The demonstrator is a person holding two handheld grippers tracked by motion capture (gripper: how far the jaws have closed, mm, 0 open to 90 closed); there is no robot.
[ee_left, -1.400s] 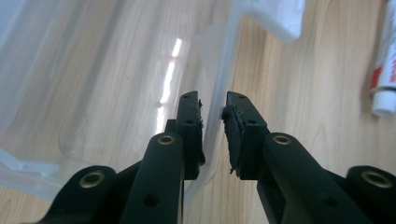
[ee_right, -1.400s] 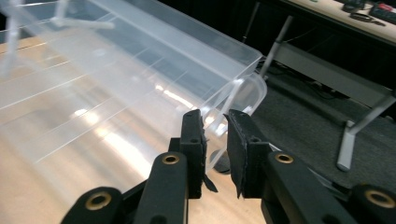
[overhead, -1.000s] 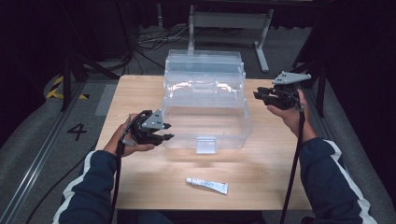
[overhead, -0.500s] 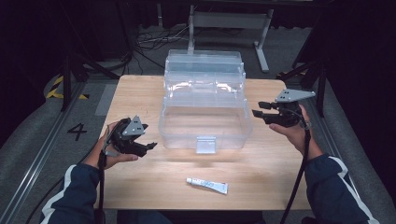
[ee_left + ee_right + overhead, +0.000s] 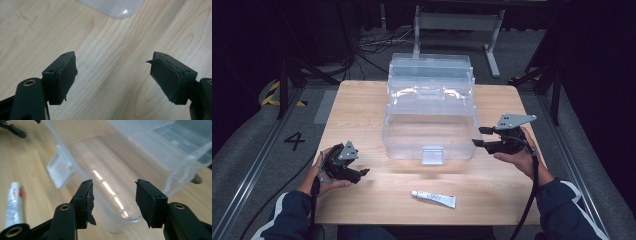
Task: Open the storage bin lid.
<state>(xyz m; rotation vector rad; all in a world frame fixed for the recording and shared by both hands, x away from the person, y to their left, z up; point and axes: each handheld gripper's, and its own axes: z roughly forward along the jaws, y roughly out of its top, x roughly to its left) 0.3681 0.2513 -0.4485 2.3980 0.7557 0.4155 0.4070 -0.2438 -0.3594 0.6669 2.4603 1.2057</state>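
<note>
A clear plastic storage box (image 5: 430, 115) with its lid tipped back stands in the middle of the wooden table (image 5: 362, 105); its front latch (image 5: 432, 154) faces the person. A small white tube (image 5: 434, 198) lies in front of it. My left gripper (image 5: 360, 174) is low over the table at the front left, apart from the box; its jaws have just been opening and hold nothing. In the left gripper view bare wood lies between the jaws, with a box corner (image 5: 113, 7) beyond. My right gripper (image 5: 478, 136) is at the box's right front corner (image 5: 117, 220), jaws just opened, nothing pressed between them.
The tube (image 5: 13, 200) lies at the left in the right gripper view, with the latch (image 5: 58, 171) above it. Beyond the table's far edge are cables and a metal stand (image 5: 457, 22) on the floor. A floor marking "4" (image 5: 294, 141) is left of the table.
Both hands have come down and toward the table's front, away from the box's sides. Both grippers' jaws stand wider than before.
</note>
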